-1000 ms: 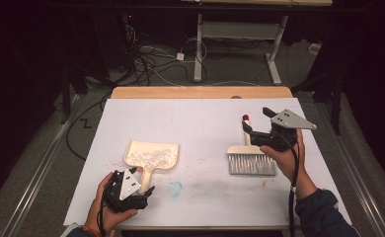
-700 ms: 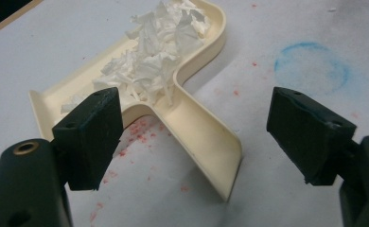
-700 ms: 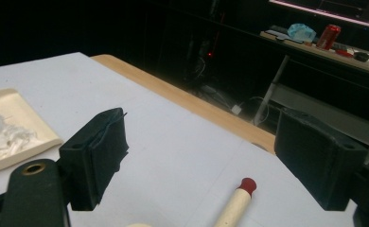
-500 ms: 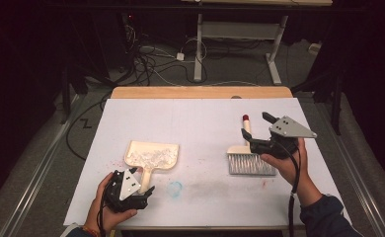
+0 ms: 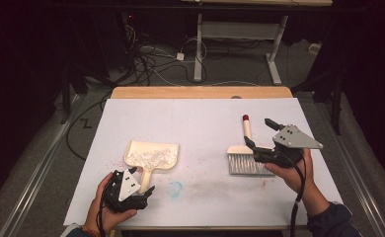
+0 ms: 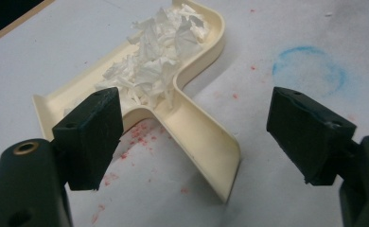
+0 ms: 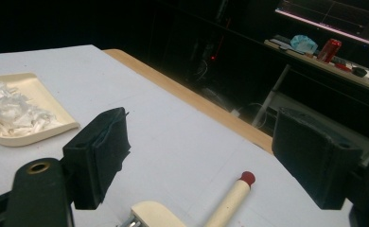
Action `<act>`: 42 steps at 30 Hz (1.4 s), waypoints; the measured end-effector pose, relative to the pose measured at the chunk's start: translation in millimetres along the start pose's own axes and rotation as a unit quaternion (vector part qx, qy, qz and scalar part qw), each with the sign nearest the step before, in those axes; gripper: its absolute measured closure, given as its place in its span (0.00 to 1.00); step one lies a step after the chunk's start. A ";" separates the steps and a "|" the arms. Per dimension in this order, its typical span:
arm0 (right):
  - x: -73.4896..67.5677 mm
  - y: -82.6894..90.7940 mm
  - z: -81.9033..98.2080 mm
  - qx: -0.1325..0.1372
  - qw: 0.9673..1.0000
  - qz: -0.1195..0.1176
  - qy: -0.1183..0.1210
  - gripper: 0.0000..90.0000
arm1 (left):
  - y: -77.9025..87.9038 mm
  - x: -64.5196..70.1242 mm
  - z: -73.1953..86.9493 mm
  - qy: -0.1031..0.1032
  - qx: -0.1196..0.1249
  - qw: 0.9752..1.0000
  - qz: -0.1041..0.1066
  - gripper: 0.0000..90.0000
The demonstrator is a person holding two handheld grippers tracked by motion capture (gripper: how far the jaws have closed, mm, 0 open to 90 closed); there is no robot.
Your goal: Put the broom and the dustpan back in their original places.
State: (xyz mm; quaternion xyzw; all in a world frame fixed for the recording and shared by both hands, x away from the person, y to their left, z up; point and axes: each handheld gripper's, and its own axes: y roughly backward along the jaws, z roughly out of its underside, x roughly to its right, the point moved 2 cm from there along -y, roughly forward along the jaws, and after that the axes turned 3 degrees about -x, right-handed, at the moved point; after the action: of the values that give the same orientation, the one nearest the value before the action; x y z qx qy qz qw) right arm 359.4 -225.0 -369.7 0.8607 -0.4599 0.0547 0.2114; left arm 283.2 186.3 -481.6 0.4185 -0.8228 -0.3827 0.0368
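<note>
Cream plastic forms the dustpan, a shallow flat-bottomed scoop with a raised rim and a channel-shaped handle, lying on the table near its front left corner and holding a heap of crumpled white paper scraps. The left gripper sits at the front edge with its blocky black jaws spread wide apart either side of the handle's end, touching nothing. Toward the right edge lies the brush, with a cream back, grey bristles and a round cream handle tipped in red. The right gripper hovers just over it, jaws wide apart and empty. Reddish specks and a faint blue ring mark the matte white tabletop.
</note>
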 end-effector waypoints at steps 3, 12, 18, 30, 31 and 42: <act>-0.5 4.1 3.0 -0.003 1.000 -0.001 0.002 0.22 | -0.4 0.4 0.0 0.000 0.000 1.000 0.000 0.21; -2.2 16.9 11.5 -0.006 1.000 0.000 0.005 0.22 | -1.3 0.9 -0.1 -0.001 -0.001 1.000 0.001 0.21; -3.0 24.3 16.4 -0.007 1.000 0.000 0.009 0.22 | -2.1 1.4 0.0 -0.002 -0.004 1.000 0.001 0.21; -4.7 35.4 29.5 -0.019 1.000 -0.002 0.016 0.22 | -3.0 1.3 -0.2 0.000 -0.004 1.000 0.002 0.21; -5.0 35.8 30.3 -0.019 1.000 -0.002 0.017 0.22 | -3.3 1.3 -0.2 0.001 -0.003 1.000 0.003 0.21; -4.0 42.2 49.5 -0.021 1.000 -0.007 0.021 0.21 | -4.4 1.7 -1.3 -0.001 -0.002 1.000 0.007 0.21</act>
State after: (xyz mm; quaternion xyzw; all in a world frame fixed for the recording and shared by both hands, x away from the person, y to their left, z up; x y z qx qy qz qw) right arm 317.7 -263.1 -402.3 0.8577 -0.4507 0.0615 0.2397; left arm 285.5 182.8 -484.0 0.4119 -0.8251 -0.3847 0.0398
